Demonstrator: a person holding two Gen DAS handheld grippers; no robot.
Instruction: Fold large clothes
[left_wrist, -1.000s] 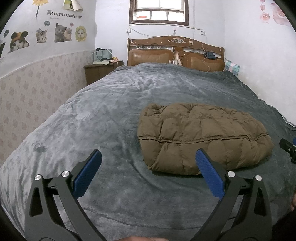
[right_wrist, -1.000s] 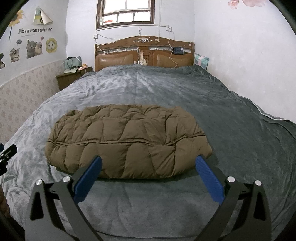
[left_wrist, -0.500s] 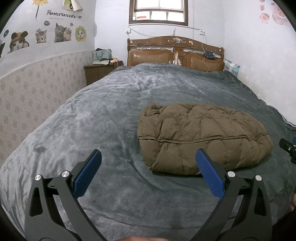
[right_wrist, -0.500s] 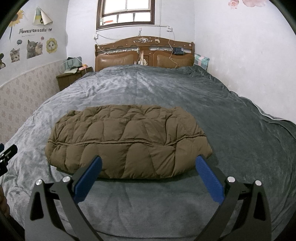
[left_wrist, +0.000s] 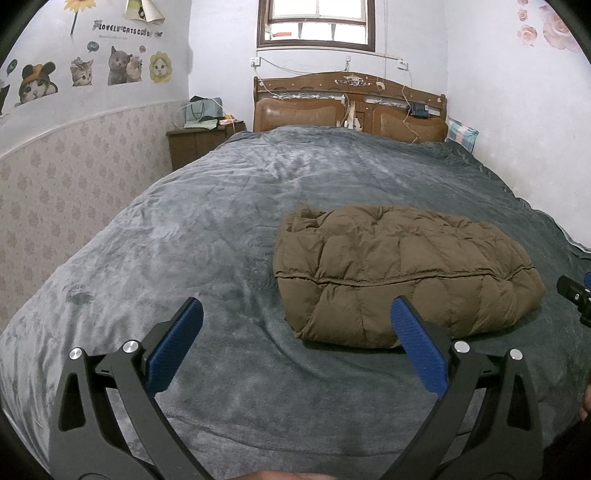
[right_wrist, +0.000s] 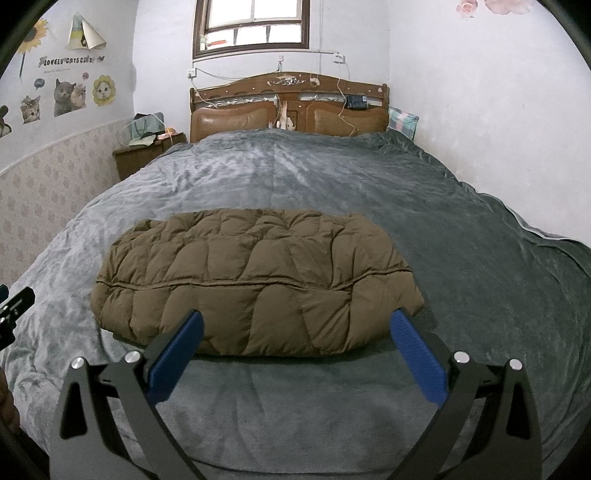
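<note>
- Hovering above the grey blanket (left_wrist: 207, 236), the left gripper (left_wrist: 295, 314) has its jaws spread wide and nothing between them; its blue pads (left_wrist: 173, 350) touch neither cloth nor cover.
- Its right-hand fingertip overlaps the near left corner of the brown quilted jacket (left_wrist: 399, 273) in the left wrist view, but whether it touches the fabric cannot be told.
- The right gripper (right_wrist: 295, 325) is likewise spread wide and empty, held over the blanket (right_wrist: 480, 280) just in front of the jacket (right_wrist: 255, 280).
- Both of its fingertips overlap the jacket's near edge in the picture; contact cannot be told.
- The jacket lies folded into a puffy oblong bundle on the near half of the bed, with a seam running lengthwise across its front.
- From the left wrist view the bundle sits to the right of centre, and a dark tip of the other gripper shows at the far right edge.
- From the right wrist view the bundle sits nearly centred, its full width in sight, and a dark tip of the left tool shows at the left edge.
- The left wrist view shows more of the cat stickers (left_wrist: 122, 68) and the patterned lower wall.
- The right wrist view shows more of the bare right-hand wall and the blanket's right edge.
- Both views show the wooden headboard (left_wrist: 351, 107), the window (left_wrist: 317, 22) and a nightstand (left_wrist: 199, 142).
</note>
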